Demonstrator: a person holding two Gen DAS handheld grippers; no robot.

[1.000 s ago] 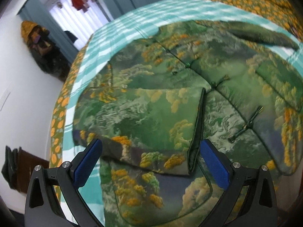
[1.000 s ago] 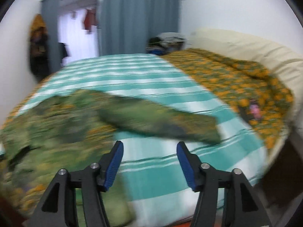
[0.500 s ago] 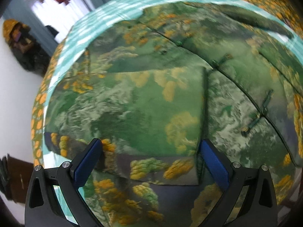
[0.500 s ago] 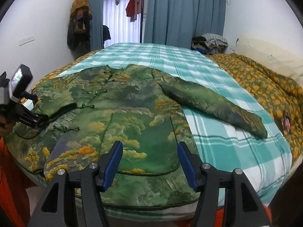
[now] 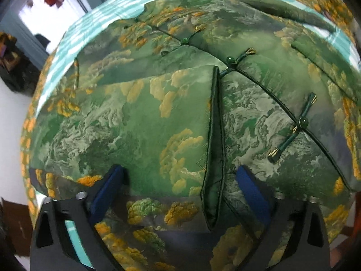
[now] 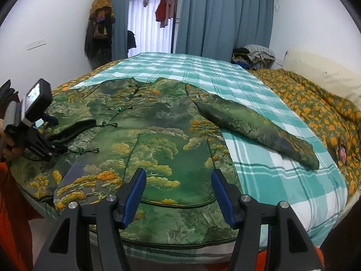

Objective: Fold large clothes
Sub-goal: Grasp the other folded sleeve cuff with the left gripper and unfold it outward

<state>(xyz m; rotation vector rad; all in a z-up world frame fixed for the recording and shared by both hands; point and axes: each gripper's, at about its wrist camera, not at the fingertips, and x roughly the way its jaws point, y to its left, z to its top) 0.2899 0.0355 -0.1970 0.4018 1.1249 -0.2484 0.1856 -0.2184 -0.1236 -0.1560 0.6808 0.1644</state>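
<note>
Now the green brocade jacket with orange tree print [image 6: 158,140] lies flat on the teal checked bedspread [image 6: 259,174], one sleeve folded across its front. My left tongs [image 5: 180,194] have dropped onto that sleeve's cuff, closing around it; my right tongs [image 6: 178,194] hover half-open, empty, over the hem.

- My fingers [image 6: 220,189] are wearing blue pads on black frames.
- The jacket [image 6: 158,140] is showing green brocade with orange-yellow trees, pale clouds and dark green piping.
- Its knot buttons [image 5: 303,122] are gleaming jade green with gold tips.
- The sheet [image 6: 225,72] is showing teal and white checks.
- The quilt [image 6: 315,103] is showing orange dots on olive.
- The curtains [image 6: 225,18] are hanging grey-blue.
</note>
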